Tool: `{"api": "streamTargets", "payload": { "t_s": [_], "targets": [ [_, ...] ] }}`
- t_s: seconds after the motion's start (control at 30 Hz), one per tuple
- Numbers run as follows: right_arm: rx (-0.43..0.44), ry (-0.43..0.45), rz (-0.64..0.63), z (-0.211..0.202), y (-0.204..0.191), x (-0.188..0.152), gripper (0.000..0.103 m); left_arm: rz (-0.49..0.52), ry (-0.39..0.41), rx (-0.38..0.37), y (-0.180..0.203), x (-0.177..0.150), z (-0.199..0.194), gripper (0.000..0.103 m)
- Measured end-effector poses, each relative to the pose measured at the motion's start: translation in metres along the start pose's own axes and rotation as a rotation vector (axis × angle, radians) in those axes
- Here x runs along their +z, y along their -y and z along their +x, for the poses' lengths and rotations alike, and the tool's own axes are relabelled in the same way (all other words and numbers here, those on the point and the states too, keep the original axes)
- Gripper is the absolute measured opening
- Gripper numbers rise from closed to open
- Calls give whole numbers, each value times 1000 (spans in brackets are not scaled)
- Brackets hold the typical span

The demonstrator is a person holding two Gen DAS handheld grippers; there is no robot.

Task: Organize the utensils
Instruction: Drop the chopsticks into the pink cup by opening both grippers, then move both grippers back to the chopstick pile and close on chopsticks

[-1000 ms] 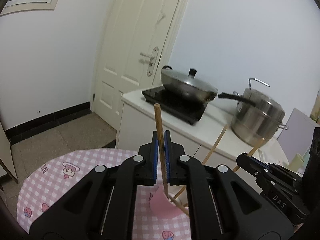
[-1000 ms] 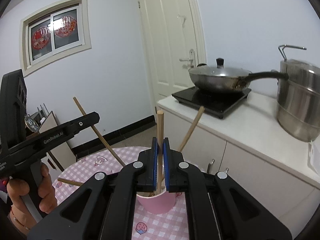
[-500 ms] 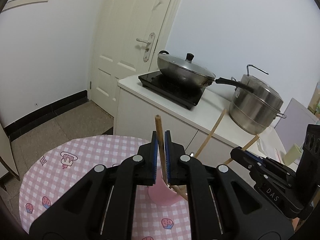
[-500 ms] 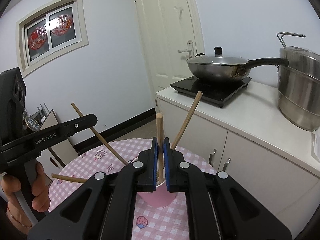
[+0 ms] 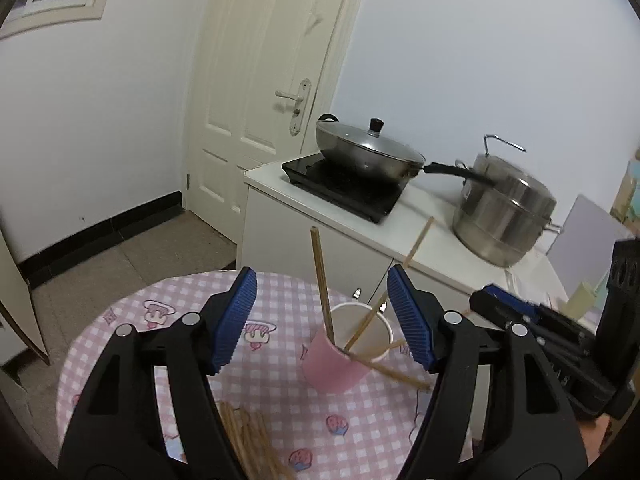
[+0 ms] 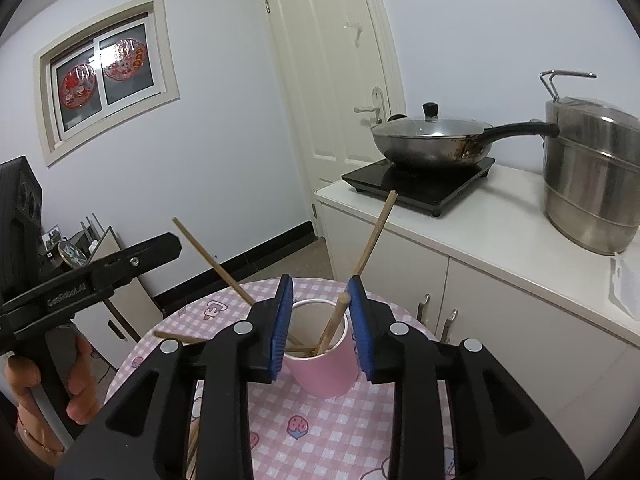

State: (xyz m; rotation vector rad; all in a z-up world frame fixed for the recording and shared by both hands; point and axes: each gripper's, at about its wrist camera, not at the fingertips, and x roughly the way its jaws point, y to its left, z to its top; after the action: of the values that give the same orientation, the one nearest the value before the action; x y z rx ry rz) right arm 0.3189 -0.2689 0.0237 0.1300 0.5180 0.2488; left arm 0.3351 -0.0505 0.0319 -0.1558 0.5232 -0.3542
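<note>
A pink paper cup [image 5: 340, 364] stands on the round table with a pink checked cloth [image 5: 160, 344]; it also shows in the right wrist view [image 6: 324, 368]. Several wooden chopsticks [image 5: 322, 284] lean in it, also seen from the right [image 6: 372, 236]. My left gripper [image 5: 322, 320] is open and empty, jaws wide, just above the cup. My right gripper [image 6: 320, 320] is open and empty, its jaws either side of the cup's rim. More loose chopsticks [image 5: 248, 436] lie on the cloth below the left gripper.
A white counter [image 6: 500, 232] behind the table carries an induction hob with a lidded wok [image 6: 432, 140] and a steel steamer pot [image 6: 592, 176]. A white door [image 5: 272, 92] is at the back. The left gripper and the hand holding it show at the left in the right wrist view [image 6: 80, 280].
Both grippers have opened and let go of their chopsticks, which now stand in the cup. Both cameras have tilted down toward the table.
</note>
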Motion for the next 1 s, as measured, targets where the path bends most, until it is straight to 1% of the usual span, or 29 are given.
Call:
{"api": "streamTargets", "payload": {
  "t_s": [0.1,0.23,0.47,0.63,0.77,0.97,1.0],
  "targets": [
    [1,6,-2,-11,-3,0,28,20,11,18,0,-3,-15,68],
    [4,6,-11,-23,-8,-5,28,50,0,34,-1,-11,-34,68],
    [12,-20,-20,-34,-15,-23,29,77,-61,79,-15,-38,-50,68],
    [32,-55,-28,-34,-25,-42,29,80,-119,100,-33,-61,-52,68],
    [55,-100,-45,-25,-36,-60,29,83,-172,117,-45,-78,-48,68],
    [93,-192,-85,3,-55,-86,29,74,-283,139,-64,-104,-27,68],
    [101,-216,-95,11,-60,-92,29,66,-311,145,-69,-109,-21,68]
  ]
}}
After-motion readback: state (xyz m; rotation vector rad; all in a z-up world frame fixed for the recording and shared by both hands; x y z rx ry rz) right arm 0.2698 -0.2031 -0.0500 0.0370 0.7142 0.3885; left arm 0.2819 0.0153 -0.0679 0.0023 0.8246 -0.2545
